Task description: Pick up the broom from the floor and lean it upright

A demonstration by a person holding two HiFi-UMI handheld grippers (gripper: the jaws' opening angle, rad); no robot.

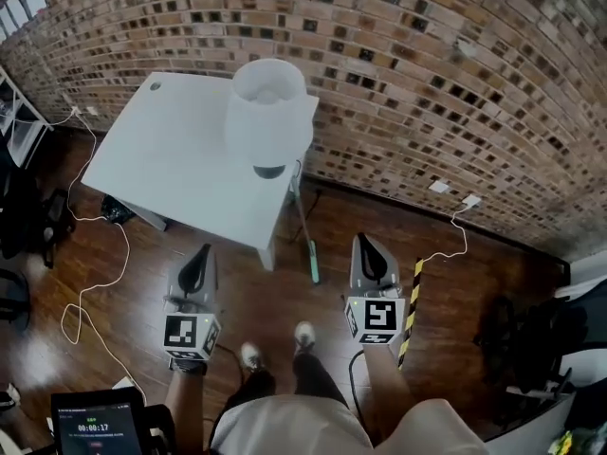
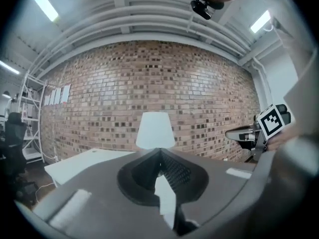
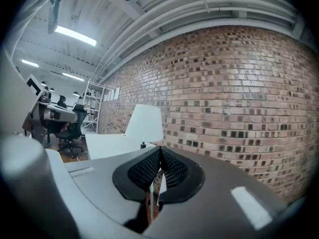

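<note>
The left gripper [image 2: 159, 152] has its jaws pressed together at the tips with nothing between them. Through the gap below the tips only the white rectangular tabletop [image 1: 180, 164] shows. The right gripper [image 3: 160, 151] likewise has its ribbed black jaws closed tip to tip on nothing. Both grippers are held out roughly level, side by side and well apart, in front of the tabletop's near edge and pointing towards it.

The broom [image 1: 310, 252], a slim pole with a pale green lower end, stands nearly upright at the tabletop's right edge. Its top is up by the edge and its green end rests on the dark wooden floor [image 1: 446, 282], just beside the tabletop's near corner leg. Neither gripper touches it.

A white cone-shaped lampshade [image 1: 268, 102] stands on the tabletop near that right edge. Behind the tabletop rises a red-brown brick wall [image 1: 427, 74]. To the right of the tabletop a yellow-and-black striped bar [image 1: 413, 306] lies on the floor. To its left a thin white cable [image 1: 124, 245] loops across the boards.
</note>
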